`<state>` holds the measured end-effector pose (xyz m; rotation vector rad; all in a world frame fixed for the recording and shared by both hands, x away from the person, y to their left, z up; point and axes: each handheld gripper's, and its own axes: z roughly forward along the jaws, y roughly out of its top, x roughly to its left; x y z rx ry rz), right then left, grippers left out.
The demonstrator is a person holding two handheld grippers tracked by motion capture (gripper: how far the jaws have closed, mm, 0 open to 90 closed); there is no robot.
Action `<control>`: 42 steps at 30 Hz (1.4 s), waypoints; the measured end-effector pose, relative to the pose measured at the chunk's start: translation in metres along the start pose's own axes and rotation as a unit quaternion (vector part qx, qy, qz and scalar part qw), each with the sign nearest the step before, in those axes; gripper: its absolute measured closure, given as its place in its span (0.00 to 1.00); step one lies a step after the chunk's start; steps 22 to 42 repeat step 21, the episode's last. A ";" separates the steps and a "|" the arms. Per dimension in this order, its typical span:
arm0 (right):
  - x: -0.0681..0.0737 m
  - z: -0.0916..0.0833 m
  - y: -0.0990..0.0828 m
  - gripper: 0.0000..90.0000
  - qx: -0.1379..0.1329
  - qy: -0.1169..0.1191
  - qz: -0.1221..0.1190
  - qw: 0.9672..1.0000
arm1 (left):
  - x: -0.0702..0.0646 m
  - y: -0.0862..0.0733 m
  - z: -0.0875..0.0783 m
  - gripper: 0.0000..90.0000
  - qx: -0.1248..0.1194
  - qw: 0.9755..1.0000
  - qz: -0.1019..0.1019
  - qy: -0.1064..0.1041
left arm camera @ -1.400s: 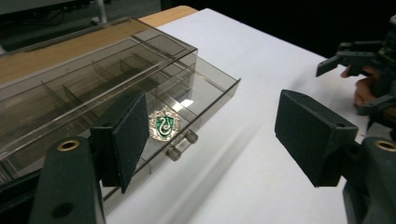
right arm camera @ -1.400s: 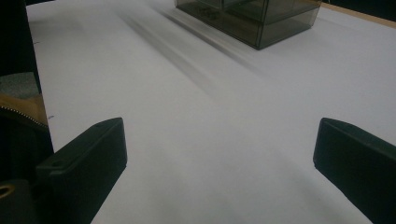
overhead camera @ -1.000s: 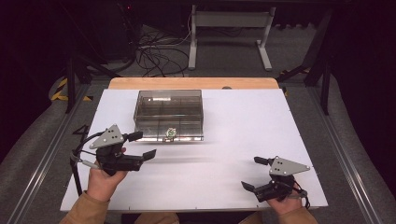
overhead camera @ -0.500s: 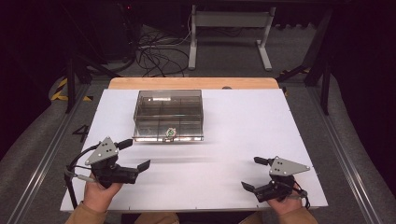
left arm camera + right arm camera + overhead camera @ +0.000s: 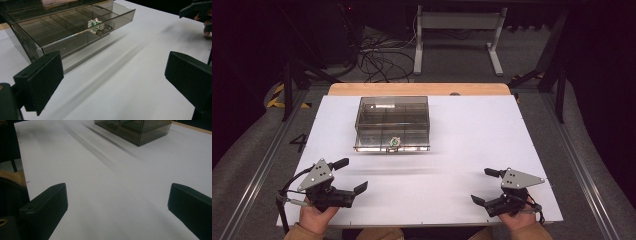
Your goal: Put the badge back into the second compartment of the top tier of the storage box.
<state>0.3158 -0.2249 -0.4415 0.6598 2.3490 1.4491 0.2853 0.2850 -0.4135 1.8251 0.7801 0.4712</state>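
Note:
A smoky transparent compartment box (image 5: 393,123) sits at the table's middle back, its lid down, with a small green-and-white item (image 5: 395,142) near its front latch. The box (image 5: 67,27) and that item (image 5: 93,24) lie ahead in the left gripper view; a corner of the box (image 5: 135,128) is at the top of the right gripper view. My left gripper (image 5: 351,175) is open near the front left edge, nothing between its jaws. My right gripper (image 5: 484,186) is open near the front right edge, also holding nothing.
The white table sheet (image 5: 472,140) covers a wooden top (image 5: 419,89). Metal rails run along both sides. Cables (image 5: 377,57) and a desk frame (image 5: 457,30) stand on the floor behind the table.
My left gripper has drawn back from the box's front toward the near left edge of the table. The right gripper has stayed put.

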 end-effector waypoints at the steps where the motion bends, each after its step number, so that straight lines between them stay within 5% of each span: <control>1: 0.000 0.000 0.000 0.03 0.000 0.000 0.000 1.000 | 0.000 -0.002 -0.001 0.03 0.000 1.000 0.003 0.002; 9: 0.000 0.000 0.000 0.03 0.000 0.001 0.000 1.000 | 0.001 -0.021 -0.003 0.01 0.000 1.000 -0.006 -0.001; 13: 0.000 0.000 0.000 0.03 0.001 0.000 0.001 1.000 | 0.001 -0.027 -0.005 0.00 0.011 1.000 -0.004 0.014; 21: 0.000 0.000 0.000 0.03 0.000 0.001 0.001 1.000 | 0.005 -0.029 -0.013 0.00 -0.007 1.000 -0.025 0.016; 42: 0.000 0.000 0.000 0.03 0.000 0.001 0.001 1.000 | 0.005 -0.029 -0.013 0.00 -0.007 1.000 -0.025 0.016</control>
